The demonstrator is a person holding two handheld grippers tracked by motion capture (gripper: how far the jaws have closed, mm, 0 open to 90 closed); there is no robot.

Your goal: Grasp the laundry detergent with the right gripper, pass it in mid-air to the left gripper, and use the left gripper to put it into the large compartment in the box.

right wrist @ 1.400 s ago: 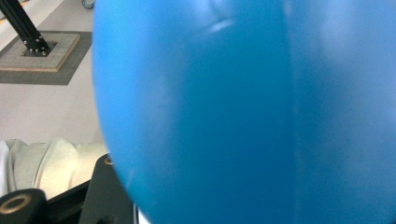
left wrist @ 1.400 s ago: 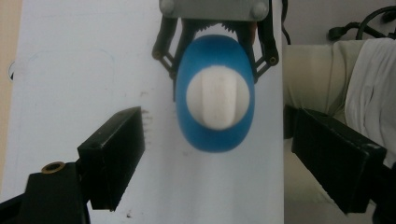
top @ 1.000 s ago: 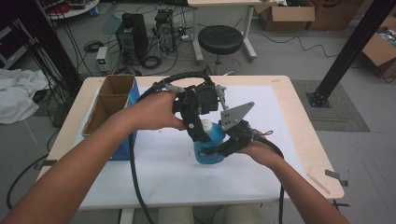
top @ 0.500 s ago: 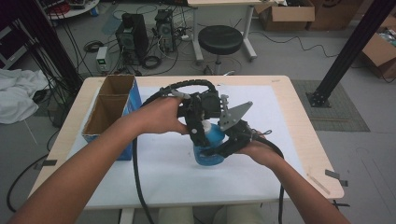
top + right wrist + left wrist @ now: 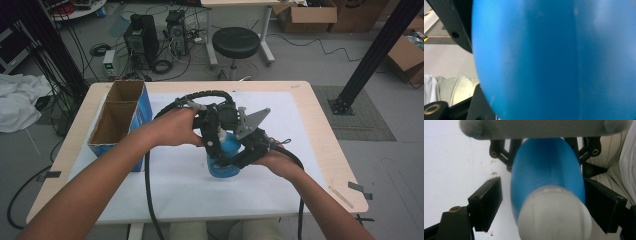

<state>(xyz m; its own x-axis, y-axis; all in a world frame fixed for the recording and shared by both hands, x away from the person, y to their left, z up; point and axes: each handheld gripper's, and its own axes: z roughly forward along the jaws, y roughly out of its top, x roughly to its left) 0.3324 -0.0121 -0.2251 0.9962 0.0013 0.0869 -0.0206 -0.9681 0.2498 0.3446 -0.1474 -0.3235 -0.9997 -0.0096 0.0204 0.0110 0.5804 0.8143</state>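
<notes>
Blue plastic is what we grip: the bottle (image 5: 223,159) stands on the white sheet (image 5: 165,185) mid-table, clamped low by our right gripper (image 5: 239,159). Our left gripper view adds the white cap (image 5: 554,216), with both pads (image 5: 486,202) just clear, the jaws having just been narrowing. From above, our left gripper (image 5: 214,142) points down over the bottle's top, left forearm reaching across.

High view: fixed overhead on the person's side, angled forward and down across the table (image 5: 320,125) to the floor beyond. Left gripper view: looks along its own jaws down at the blue bottle (image 5: 546,177), white cap nearest the lens. Right gripper view: pressed against that same bottle (image 5: 554,60), the shared subject.
</notes>
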